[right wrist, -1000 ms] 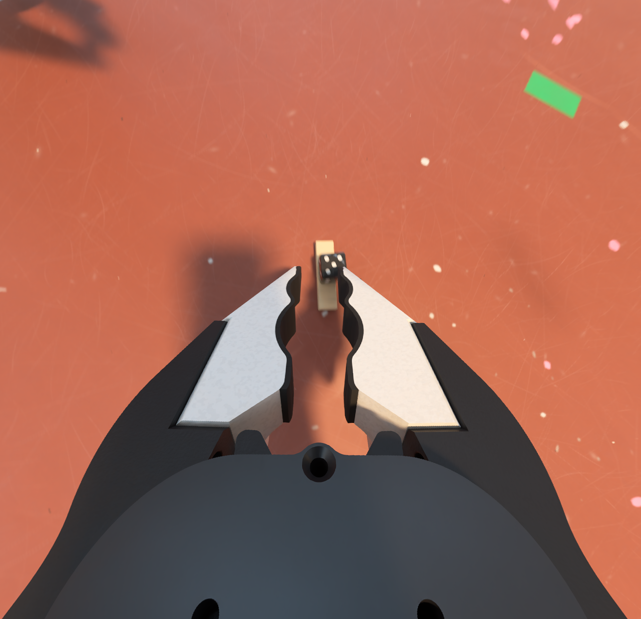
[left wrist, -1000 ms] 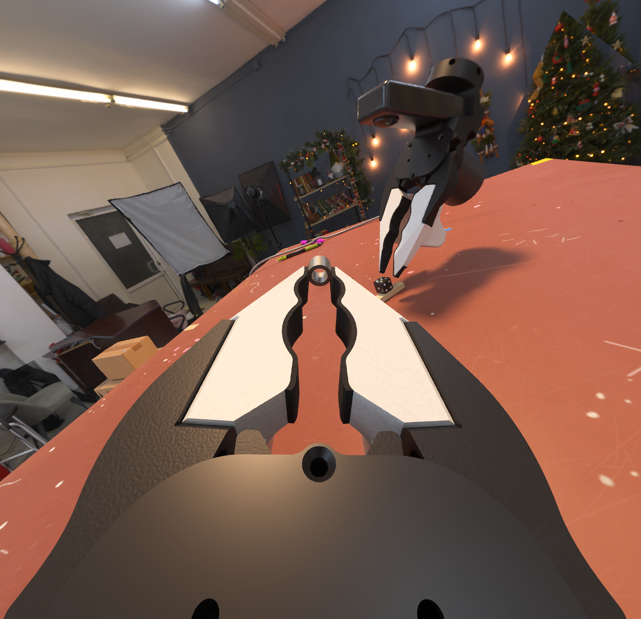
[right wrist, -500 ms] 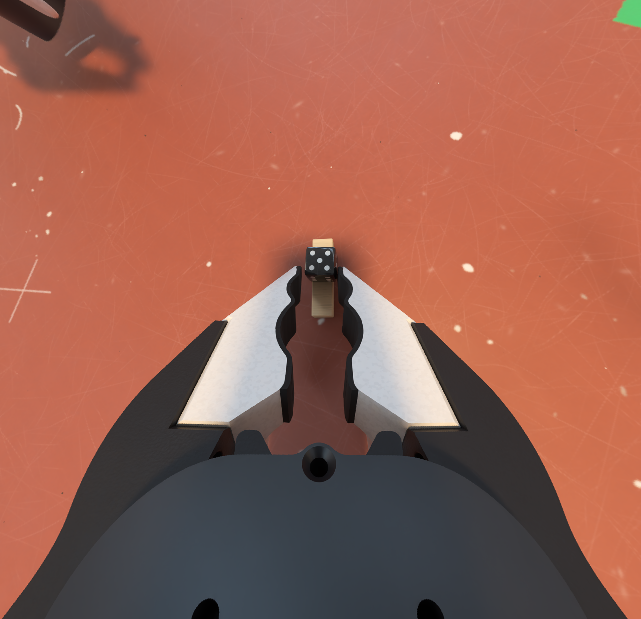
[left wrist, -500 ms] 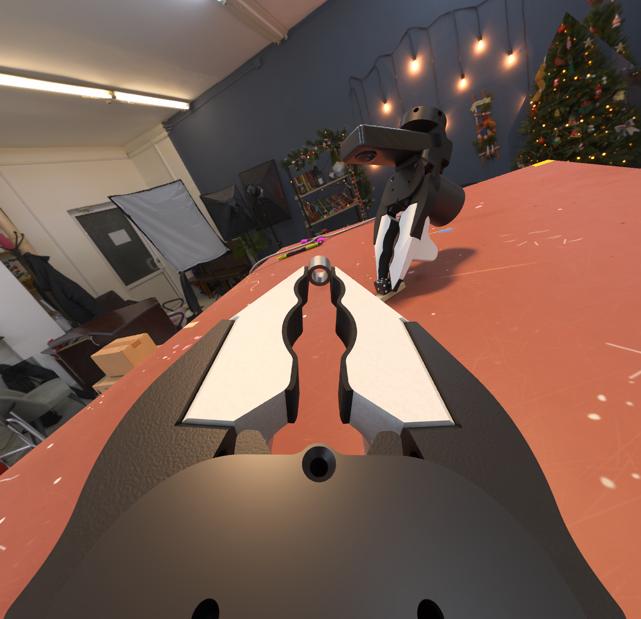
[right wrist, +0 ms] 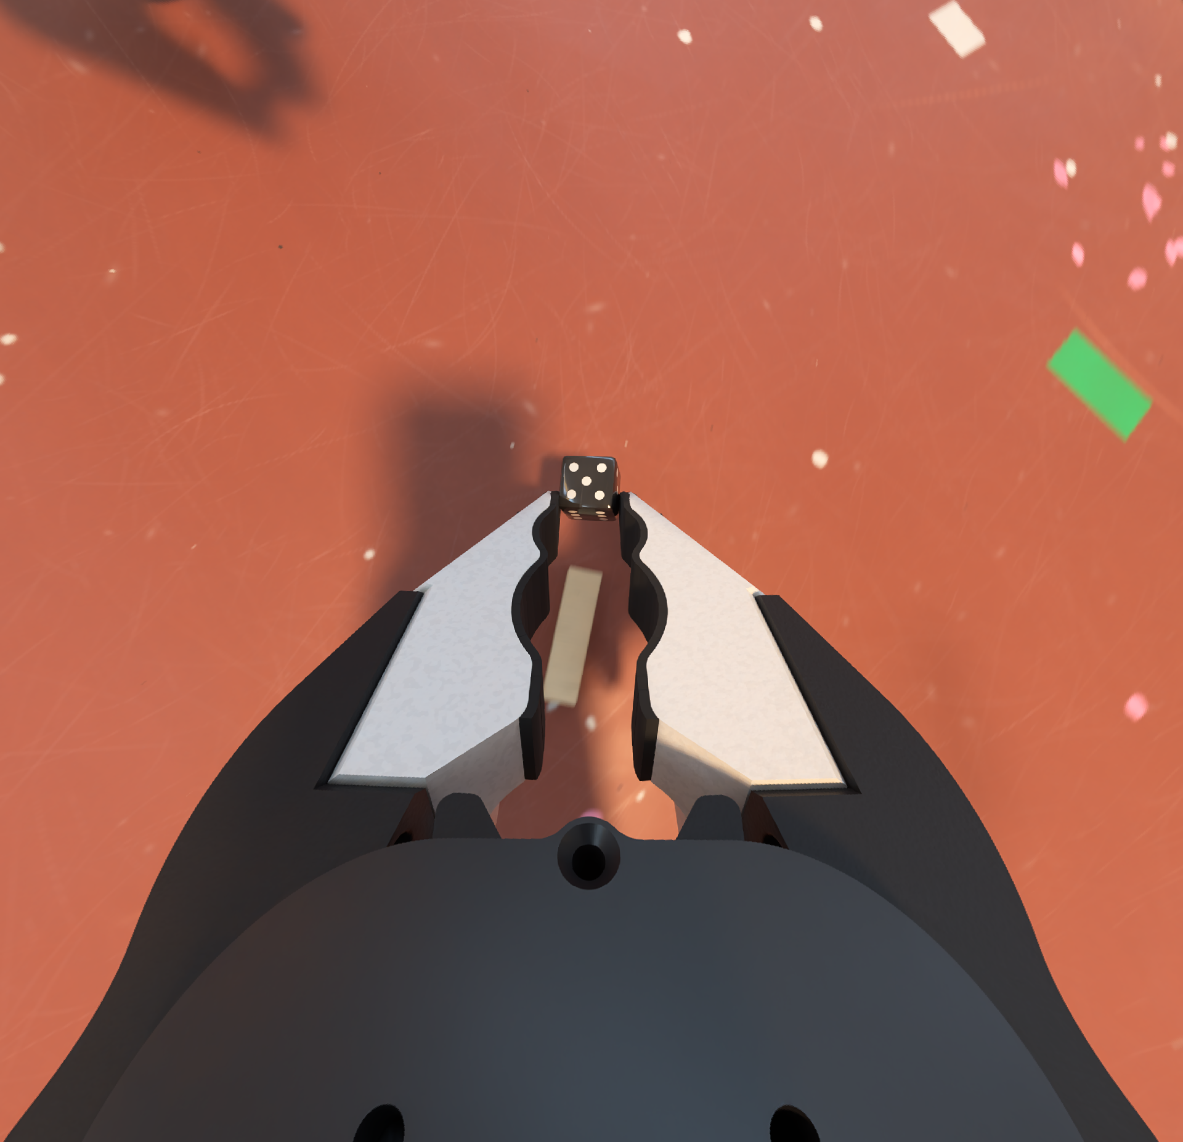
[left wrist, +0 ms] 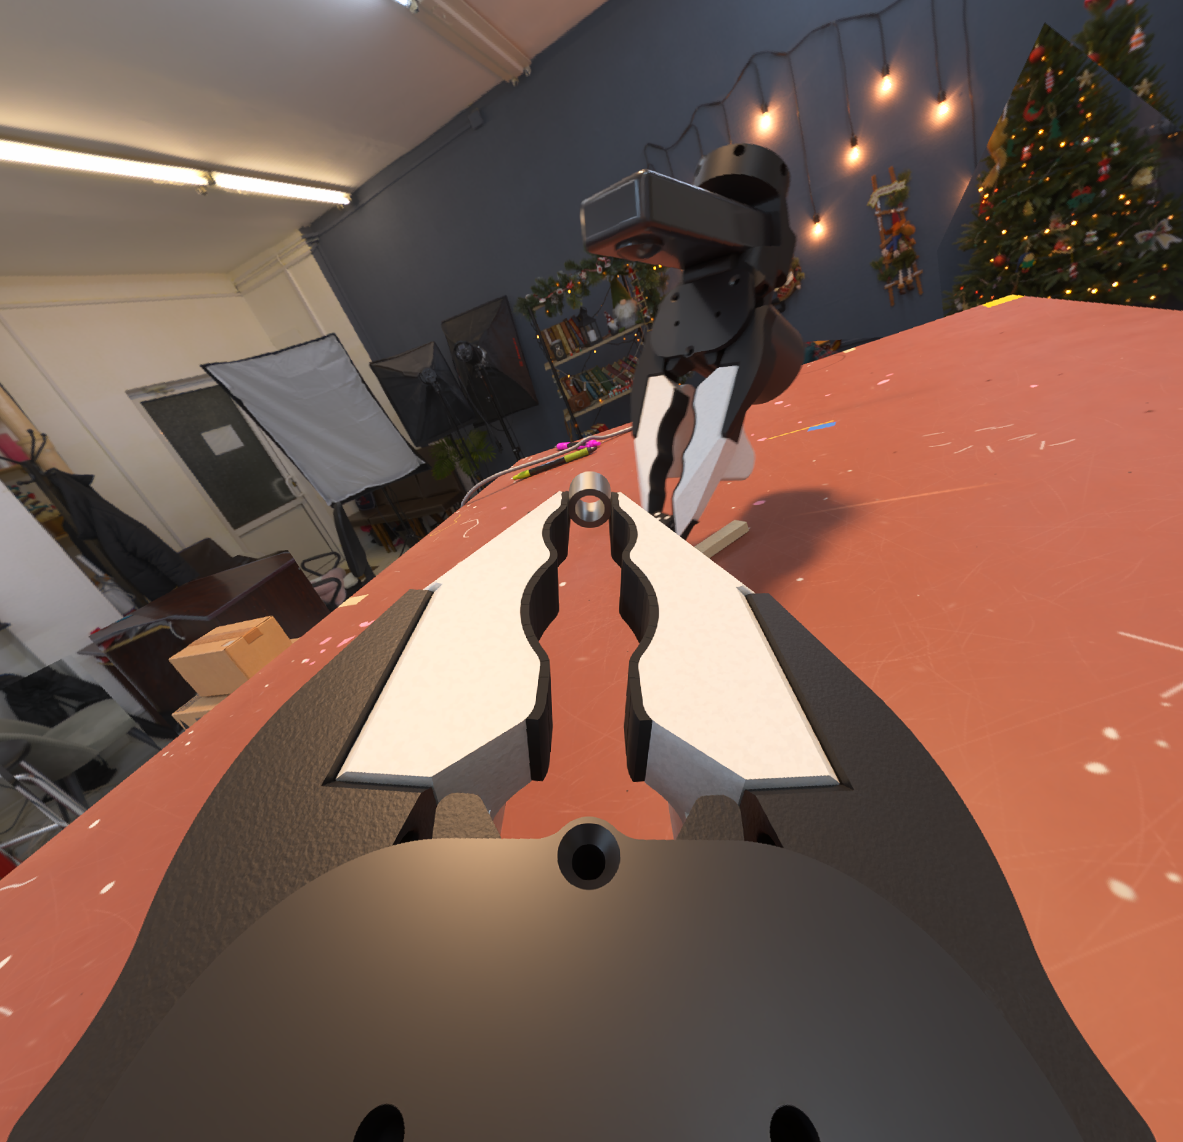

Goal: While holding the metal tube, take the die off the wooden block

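Right wrist view, die (right wrist: pixel 588 487) gripped (block (right wrist: pixel 571 636) below)

A photo studio dressed for Christmas: softbox lights (left wrist: pixel 320 407) on stands, a dark wall with string lights (left wrist: pixel 851 151), a decorated tree (left wrist: pixel 1075 176), bookshelves (left wrist: pixel 589 356).
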Robot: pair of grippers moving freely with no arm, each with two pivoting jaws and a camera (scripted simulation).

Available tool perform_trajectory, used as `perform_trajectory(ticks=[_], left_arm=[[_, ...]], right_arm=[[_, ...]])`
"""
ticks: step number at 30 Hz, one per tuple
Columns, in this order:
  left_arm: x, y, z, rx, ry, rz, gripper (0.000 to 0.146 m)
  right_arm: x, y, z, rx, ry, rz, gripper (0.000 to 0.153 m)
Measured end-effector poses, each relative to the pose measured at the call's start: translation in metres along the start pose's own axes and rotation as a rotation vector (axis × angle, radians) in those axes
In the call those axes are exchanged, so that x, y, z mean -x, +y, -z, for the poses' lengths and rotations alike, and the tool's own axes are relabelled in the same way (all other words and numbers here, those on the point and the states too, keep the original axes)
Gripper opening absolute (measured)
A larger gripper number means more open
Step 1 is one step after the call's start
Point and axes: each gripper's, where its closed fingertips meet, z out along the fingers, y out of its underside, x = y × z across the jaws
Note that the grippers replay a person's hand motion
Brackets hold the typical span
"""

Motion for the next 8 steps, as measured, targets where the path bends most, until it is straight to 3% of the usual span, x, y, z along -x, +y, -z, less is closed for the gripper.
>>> perform_trajectory(ticks=[8], left_arm=[[0.000, 0.000, 0.000, 0.000, -0.003, -0.002, 0.011]], right_arm=[[-0.017, -0.024, -0.046, 0.099, -0.034, 0.127, 0.018]])
